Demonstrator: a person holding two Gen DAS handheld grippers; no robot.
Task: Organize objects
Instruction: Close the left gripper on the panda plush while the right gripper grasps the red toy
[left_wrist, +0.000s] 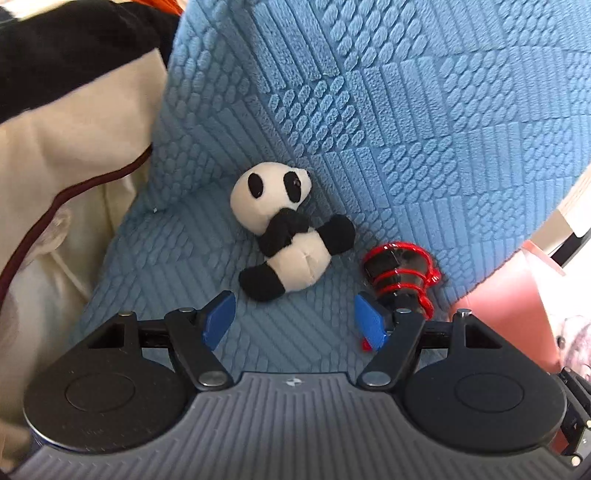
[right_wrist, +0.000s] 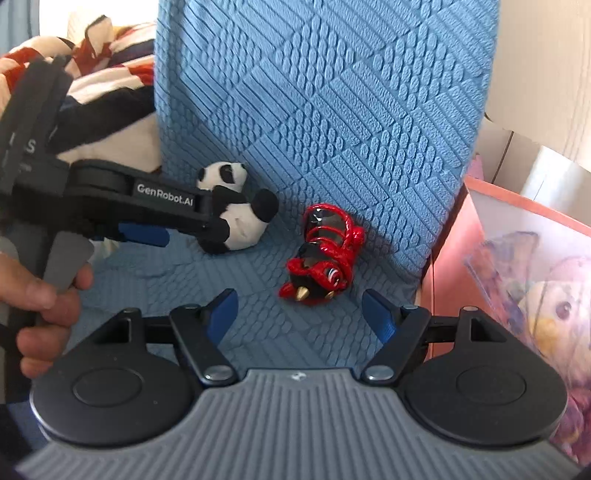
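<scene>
A small panda plush (left_wrist: 284, 229) lies on the blue textured seat (left_wrist: 177, 258), leaning toward the backrest. My left gripper (left_wrist: 294, 302) is open just short of the panda's foot, with nothing between its blue pads. To the panda's right lies a red-and-black toy figure (right_wrist: 325, 254) with gold spikes, against the backrest. My right gripper (right_wrist: 300, 299) is open just in front of that toy and does not touch it. In the right wrist view the left tool's black arm (right_wrist: 162, 199) crosses in front of the panda (right_wrist: 236, 214).
A cream and black cushion (left_wrist: 74, 147) crowds the seat's left side, with striped fabric (right_wrist: 110, 74) behind it. A pink box (right_wrist: 458, 236) holding bagged plush toys (right_wrist: 554, 306) stands right of the seat. A person's hand (right_wrist: 40, 291) grips the left tool.
</scene>
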